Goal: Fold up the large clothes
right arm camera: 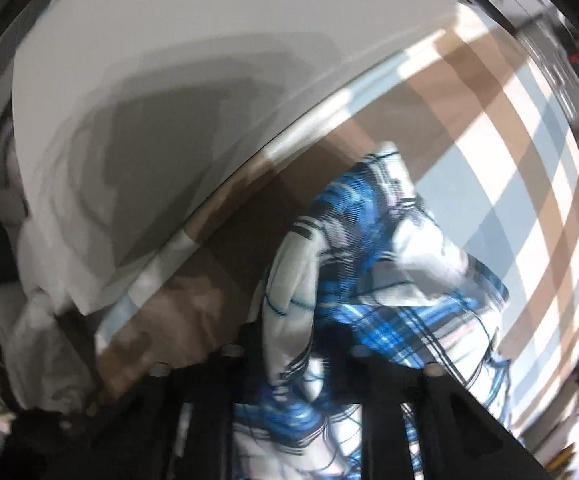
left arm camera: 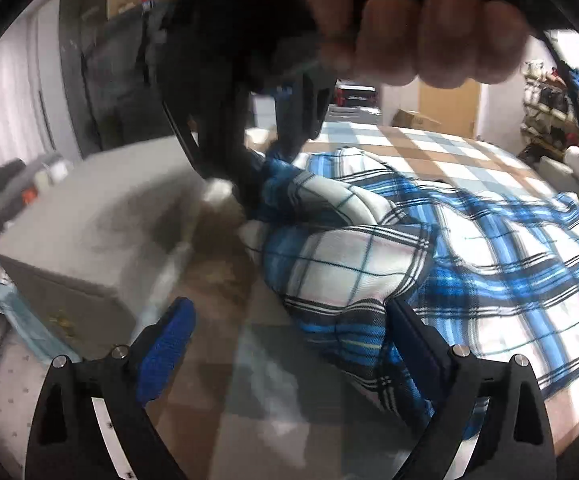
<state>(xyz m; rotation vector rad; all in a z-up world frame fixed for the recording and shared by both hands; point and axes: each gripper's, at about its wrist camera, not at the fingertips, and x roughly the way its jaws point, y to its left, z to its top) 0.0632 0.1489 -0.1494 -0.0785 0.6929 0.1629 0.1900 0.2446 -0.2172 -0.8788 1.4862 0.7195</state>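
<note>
Now the blue-and-white plaid garment (left arm camera: 429, 248) lies bunched and rumpled on a counter covered with a checked cloth (left arm camera: 429, 144) of tan, pale blue and white squares. In the left wrist view the left gripper (left arm camera: 285, 320) stands with its fingers (left arm camera: 169, 340) spread wide, nothing pressed between them; the right-hand finger sits just at the near edge of the plaid fabric, while the blue-padded one is over bare checked cloth. No earlier picture is given, so only this wide stance can be told.

Above it, the right gripper (left arm camera: 245, 188) points down at the far end of the garment, a hand (left arm camera: 429, 32) wrapped around its handle (the picture is blurred there). From the right wrist view, the right gripper (right arm camera: 289, 360) has its fingers drawn close together on a fold of the plaid cloth, which rises between them and spreads out beyond. A plain white sheet (right arm camera: 149, 80) lies beside the counter's edge, on the left of that view.
</note>
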